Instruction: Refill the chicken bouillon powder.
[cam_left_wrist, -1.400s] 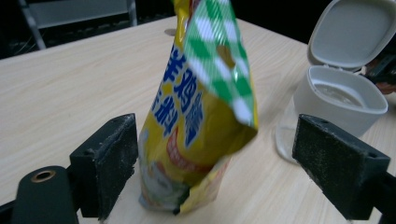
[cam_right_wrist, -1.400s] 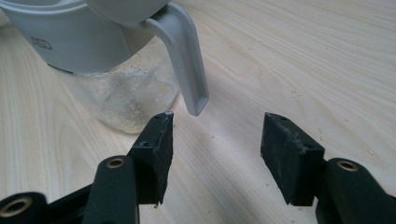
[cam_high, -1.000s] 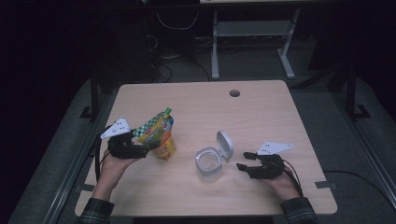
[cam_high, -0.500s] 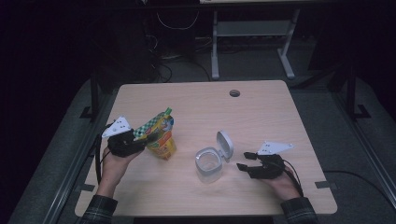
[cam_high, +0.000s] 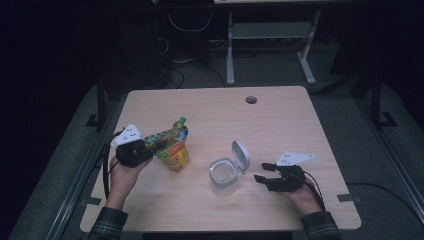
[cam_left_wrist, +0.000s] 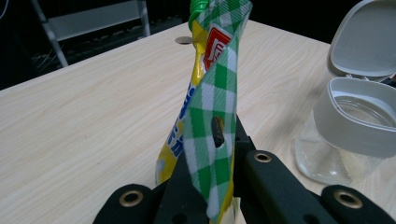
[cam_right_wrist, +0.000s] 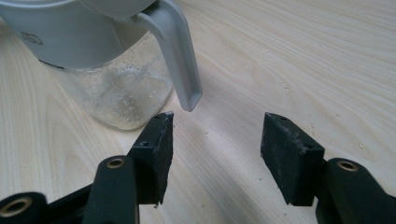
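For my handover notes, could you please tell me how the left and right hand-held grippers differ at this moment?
The left hand-held gripper is shut on the green-checked pouch, its jaws having just closed; the right hand-held gripper stands open with nothing between its jaws. The left is by the pouch, the right beside the clear jar. Both are over the table.

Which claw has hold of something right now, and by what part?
The left claw pinches the snack pouch by its flat checked side edge. The right claw is open, holding nothing.
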